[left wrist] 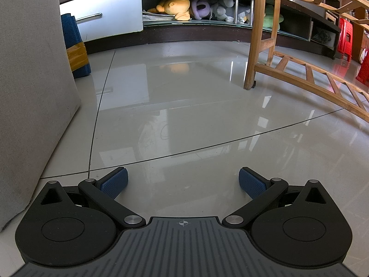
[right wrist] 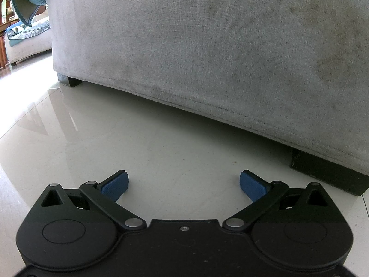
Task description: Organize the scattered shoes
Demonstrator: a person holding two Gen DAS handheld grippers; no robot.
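No shoe shows in either view. My left gripper [left wrist: 183, 180] sits low over the glossy tiled floor [left wrist: 184, 115], open, with nothing between its blue pads [left wrist: 115, 182]. My right gripper [right wrist: 183, 183] is also low over the floor [right wrist: 138, 143], open and empty, its blue pads [right wrist: 252, 185] spread wide. It faces the side of a grey fabric sofa [right wrist: 207, 46] a short way ahead.
In the left wrist view a grey sofa side [left wrist: 30, 92] fills the left edge, with a blue roll [left wrist: 75, 43] behind it. A dark low cabinet [left wrist: 184, 30] holds plush toys [left wrist: 180, 5]. A wooden frame [left wrist: 256, 46] stands right, red stools [left wrist: 344, 37] beyond. Dark sofa feet [right wrist: 327, 170] rest on the floor.
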